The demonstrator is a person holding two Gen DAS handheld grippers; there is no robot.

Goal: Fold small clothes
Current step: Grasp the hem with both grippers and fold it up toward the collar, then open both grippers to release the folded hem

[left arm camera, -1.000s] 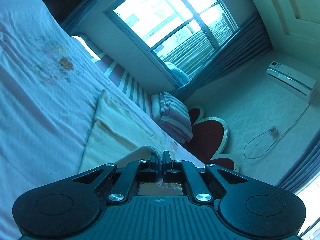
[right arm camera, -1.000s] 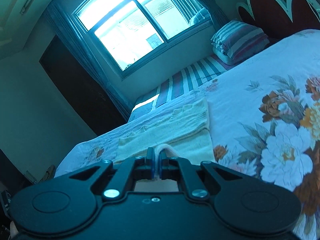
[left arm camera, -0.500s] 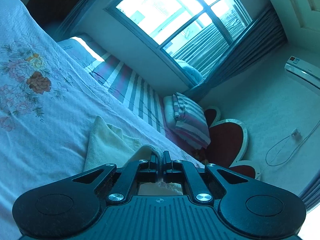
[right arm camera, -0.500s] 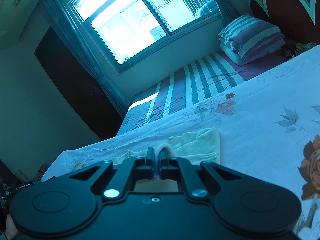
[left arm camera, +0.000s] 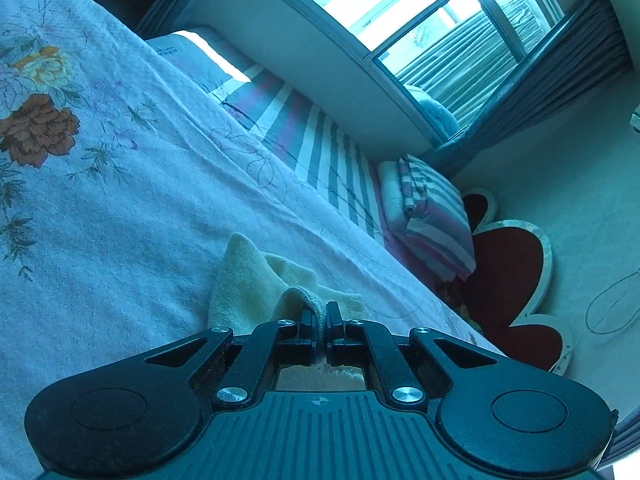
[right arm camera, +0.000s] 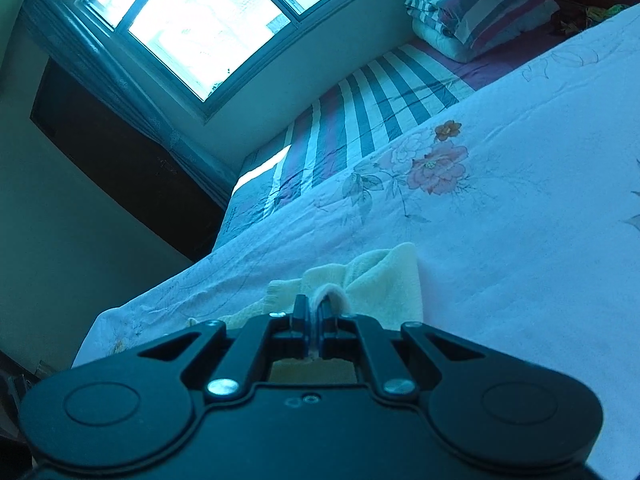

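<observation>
Gripping a pale yellow garment [left arm camera: 256, 284] by its hemmed edge, the left gripper [left arm camera: 320, 312] has its jaws drawn almost together, with only the thin fold of cloth between them. Right gripper [right arm camera: 316, 308]: likewise nearly closed, pinching a rolled edge of the same garment [right arm camera: 380, 280]. In each wrist view the cloth rises to the jaws from beneath and spills just ahead of the fingertips, where it lies bunched in a low peak on the floral bedspread [left arm camera: 120, 208]. Further ahead of the jaws lie a striped sheet [right arm camera: 360, 120] and a striped pillow [left arm camera: 432, 216], well apart from the garment.

Handling, as judged from the drape: the fabric looks soft, fleecy and light, with no stiffness of its own; it sags between the two holds and creases wherever it is laid. A slip seems unlikely given the nap, yet a pinch of one layer alone may let the layers part. The thickened hem, near the corners, appears the soundest place to hold, since it resists stretching and gives a straight fold line. Which kind of garment it is cannot be told.
</observation>
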